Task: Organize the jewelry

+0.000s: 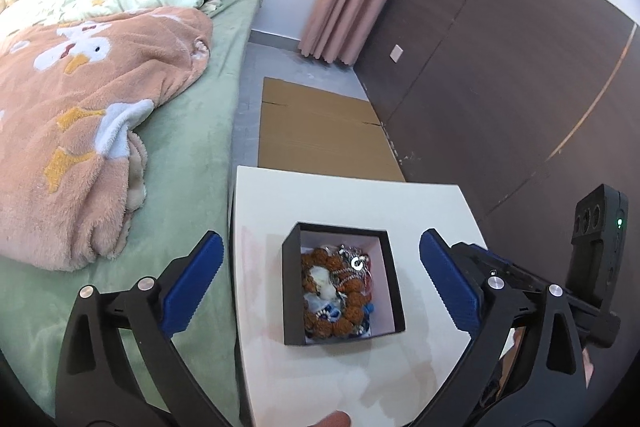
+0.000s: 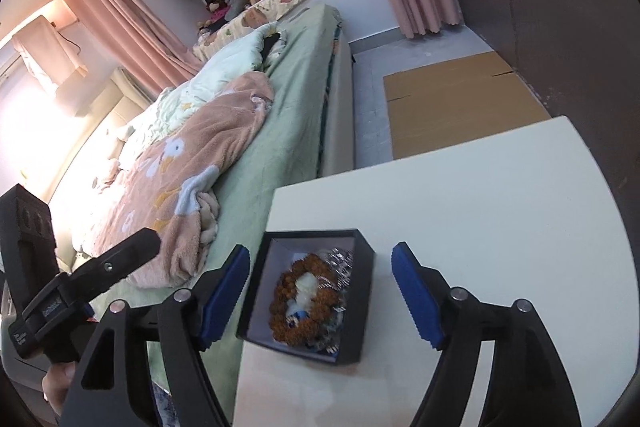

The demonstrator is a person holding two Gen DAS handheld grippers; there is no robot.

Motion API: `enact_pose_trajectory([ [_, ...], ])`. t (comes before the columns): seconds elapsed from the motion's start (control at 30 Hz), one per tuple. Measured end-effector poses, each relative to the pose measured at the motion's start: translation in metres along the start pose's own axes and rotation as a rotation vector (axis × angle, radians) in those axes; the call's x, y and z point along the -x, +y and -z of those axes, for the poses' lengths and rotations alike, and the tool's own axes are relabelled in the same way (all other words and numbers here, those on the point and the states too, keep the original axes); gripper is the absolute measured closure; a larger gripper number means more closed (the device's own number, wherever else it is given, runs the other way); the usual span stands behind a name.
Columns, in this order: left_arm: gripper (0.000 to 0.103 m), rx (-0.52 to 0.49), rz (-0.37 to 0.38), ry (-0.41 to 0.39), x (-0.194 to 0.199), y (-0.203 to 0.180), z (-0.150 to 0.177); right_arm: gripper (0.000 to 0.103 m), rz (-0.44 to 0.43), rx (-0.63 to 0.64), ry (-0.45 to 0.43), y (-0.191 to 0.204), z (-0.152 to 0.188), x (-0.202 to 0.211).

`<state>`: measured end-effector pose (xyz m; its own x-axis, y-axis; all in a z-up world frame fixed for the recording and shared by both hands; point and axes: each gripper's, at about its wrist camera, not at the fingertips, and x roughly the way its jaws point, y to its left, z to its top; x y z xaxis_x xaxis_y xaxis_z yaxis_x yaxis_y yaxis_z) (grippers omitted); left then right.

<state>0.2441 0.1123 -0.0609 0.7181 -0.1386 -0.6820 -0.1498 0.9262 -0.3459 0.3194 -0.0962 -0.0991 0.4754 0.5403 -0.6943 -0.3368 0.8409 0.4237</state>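
left gripper (image 1: pixel 320 283): nearest my lens; its blue fingers (image 1: pixel 196 279) stand wide, with nothing pressed between them.
right gripper (image 2: pixel 320 299): its fingers (image 2: pixel 224 299) are also spread wide and hold nothing; i see no pad touching anything.
black box (image 1: pixel 294 291): it sits on the white bench (image 1: pixel 424 203), framed between the fingers in both wrist views, clear of the pads. in the right wrist view its left wall lies just beside my left-hand finger, apart as far as i can tell.
jewelry (image 1: pixel 340 291): a heap inside the box, a ring of brown beads (image 2: pixel 308 299) around something pale, silvery chain at the far side, blue bits at the near side.
bed (image 1: pixel 200 155): beyond the left finger, beside the bench, with a pink blanket (image 1: pixel 80 131) on it.
cardboard (image 1: pixel 320 131): flat on the floor, ahead of the fingertips, past the bench's far edge.
progress: i judge it near the end; all the jewelry i can see is in the box and none lies loose on the bench. no lid is in view, so i cannot say whether closing is left.
orientation: the box stands open side up; its longer sides run away from me along the fingers in the left view, turned slightly askew in the right view. the bead ring's long axis runs the same way.
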Motion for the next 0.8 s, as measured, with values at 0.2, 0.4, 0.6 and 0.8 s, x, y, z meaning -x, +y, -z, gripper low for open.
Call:
enact_pose_trajectory([
  [0.2,0.005,-0.062,-0.013,-0.01,0.015,-0.017,0.013,0.013,0.03,-0.034,-0.009,-0.018,0.011,0.034],
  [0.4,0.005,-0.142,-0.041,-0.028,0.027,-0.038,0.025,0.008,0.064,-0.008,-0.042,-0.029,0.02,0.067],
  [0.6,0.005,-0.198,-0.048,-0.047,0.041,-0.057,0.047,0.008,0.091,0.021,-0.044,-0.039,0.029,0.088],
  [0.8,0.005,-0.206,-0.053,-0.069,0.055,-0.066,0.061,0.008,0.116,0.056,-0.047,-0.042,0.041,0.105],
])
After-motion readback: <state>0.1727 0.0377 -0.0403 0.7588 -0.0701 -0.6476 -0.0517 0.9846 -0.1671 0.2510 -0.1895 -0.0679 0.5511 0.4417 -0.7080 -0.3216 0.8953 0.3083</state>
